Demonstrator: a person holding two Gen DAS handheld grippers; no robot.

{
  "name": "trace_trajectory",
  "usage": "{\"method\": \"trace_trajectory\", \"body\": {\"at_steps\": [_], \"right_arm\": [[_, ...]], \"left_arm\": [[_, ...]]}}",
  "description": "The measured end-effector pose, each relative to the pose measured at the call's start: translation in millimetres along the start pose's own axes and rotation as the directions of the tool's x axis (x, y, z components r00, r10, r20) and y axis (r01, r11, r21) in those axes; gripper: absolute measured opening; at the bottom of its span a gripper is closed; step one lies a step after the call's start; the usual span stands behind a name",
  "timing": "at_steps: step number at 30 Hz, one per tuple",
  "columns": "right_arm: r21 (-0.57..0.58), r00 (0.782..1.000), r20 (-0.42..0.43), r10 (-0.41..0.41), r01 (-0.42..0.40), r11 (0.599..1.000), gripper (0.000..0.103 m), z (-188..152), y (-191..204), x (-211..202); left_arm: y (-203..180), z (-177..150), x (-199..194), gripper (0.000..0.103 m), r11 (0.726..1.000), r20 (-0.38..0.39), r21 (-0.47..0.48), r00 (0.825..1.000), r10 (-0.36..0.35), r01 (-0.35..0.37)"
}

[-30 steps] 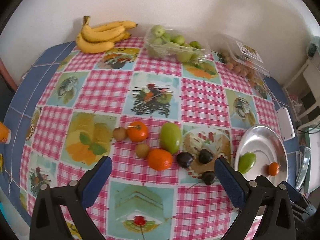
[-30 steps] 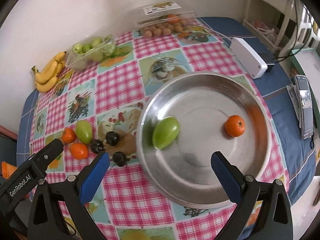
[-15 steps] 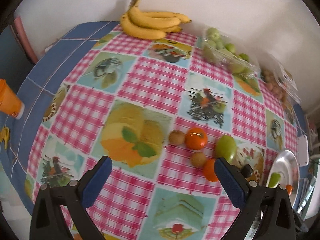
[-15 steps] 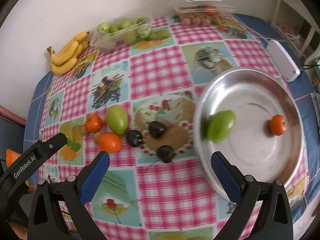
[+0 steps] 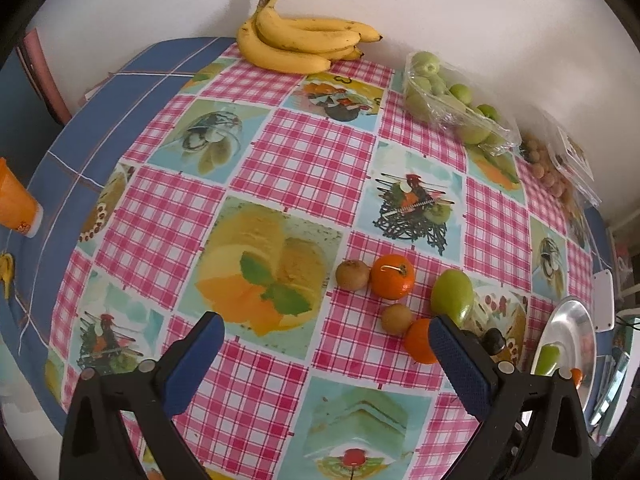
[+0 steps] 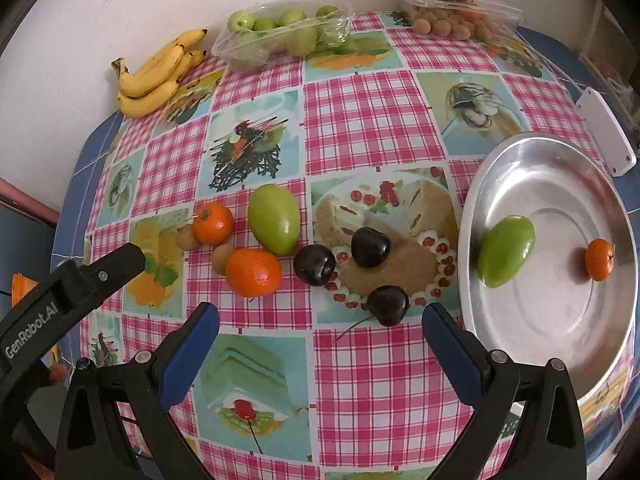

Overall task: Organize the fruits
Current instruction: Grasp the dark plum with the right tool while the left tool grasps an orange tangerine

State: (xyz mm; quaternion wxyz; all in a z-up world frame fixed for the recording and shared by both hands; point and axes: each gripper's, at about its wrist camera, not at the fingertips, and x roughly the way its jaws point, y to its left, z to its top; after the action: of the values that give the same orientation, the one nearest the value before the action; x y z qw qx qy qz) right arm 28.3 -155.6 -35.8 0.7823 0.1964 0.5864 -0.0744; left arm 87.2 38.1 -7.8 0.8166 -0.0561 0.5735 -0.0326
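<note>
since a second ago the right gripper [image 6: 320,322] has swung away from above the round shiny metal plate [image 6: 560,344] and now hangs, jaws spread wide and empty, over the loose cluster of fruit on the pink-checked plastic tablecloth [image 6: 372,124]; the left gripper [image 5: 326,338] has also turned leftward, equally spread and holding nothing, so the plate sits at the far right edge of its view. that reads as one delivery finished and the next pick being lined up. the plate already holds a smooth oval green mango [image 6: 506,251] and a small glossy orange tangerine [image 6: 599,259], well apart. still on the cloth: a second green mango [image 6: 274,219], two dimpled tangerines [image 6: 253,273] [image 6: 212,223], two small matte brown kiwi-like fruits [image 6: 187,237] [image 6: 222,255] touching them, and three dark glossy round plums [image 6: 314,265] [image 6: 370,247] [image 6: 388,305], the nearest just ahead of the right gripper's fingers. the plums look slick and prone to rolling. a yellow banana bunch [image 6: 156,76] and a clear crinkly pack of green fruit [image 6: 280,32] rest by the wall.
</note>
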Motion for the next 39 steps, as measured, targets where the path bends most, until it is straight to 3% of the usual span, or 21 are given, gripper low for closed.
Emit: {"method": "trace_trajectory", "body": {"at_steps": [16, 18, 21, 25, 29, 33, 38, 39], "right_arm": [[0.009, 0.999, 0.049, -0.003, 0.002, 1.0, 0.101, 14, -15, 4], [0.006, 0.999, 0.048, -0.015, 0.015, 1.0, 0.096, 14, -18, 3], [0.007, 0.999, 0.034, -0.026, 0.026, 1.0, 0.079, 13, -20, 5], [-0.008, 0.999, -0.001, -0.044, 0.044, 0.999, 0.064, 10, -20, 12], [-0.024, 0.998, -0.029, -0.059, 0.058, 0.998, 0.049, 8, -18, 19], [-0.042, 0.995, -0.048, -0.088, 0.086, 0.995, 0.044, 5, -18, 23], [-0.038, 0.992, -0.074, -0.105, 0.103, 0.994, 0.04, 5, -19, 32], [-0.038, 0.991, -0.078, -0.108, 0.105, 0.994, 0.039, 5, -19, 33]], "left_arm": [[-26, 0, 19, 0.103, 0.994, -0.014, 0.06, 0.995, -0.096, 0.097], [-30, 0, 20, 0.103, 0.992, -0.026, 0.084, 0.995, -0.091, 0.093], [-33, -1, 24, 0.103, 0.991, -0.048, 0.097, 0.995, -0.085, 0.089], [-35, -4, 29, 0.102, 0.986, -0.075, 0.083, 0.988, -0.137, 0.143], [-39, -8, 36, 0.091, 0.98, -0.11, 0.081, 0.979, -0.17, 0.179], [-43, -11, 43, 0.075, 0.975, -0.139, 0.067, 0.97, -0.201, 0.212], [-49, -14, 49, 0.068, 0.97, -0.155, 0.061, 0.962, -0.224, 0.236], [-51, -15, 51, 0.062, 0.97, -0.16, 0.062, 0.962, -0.223, 0.235]]}}
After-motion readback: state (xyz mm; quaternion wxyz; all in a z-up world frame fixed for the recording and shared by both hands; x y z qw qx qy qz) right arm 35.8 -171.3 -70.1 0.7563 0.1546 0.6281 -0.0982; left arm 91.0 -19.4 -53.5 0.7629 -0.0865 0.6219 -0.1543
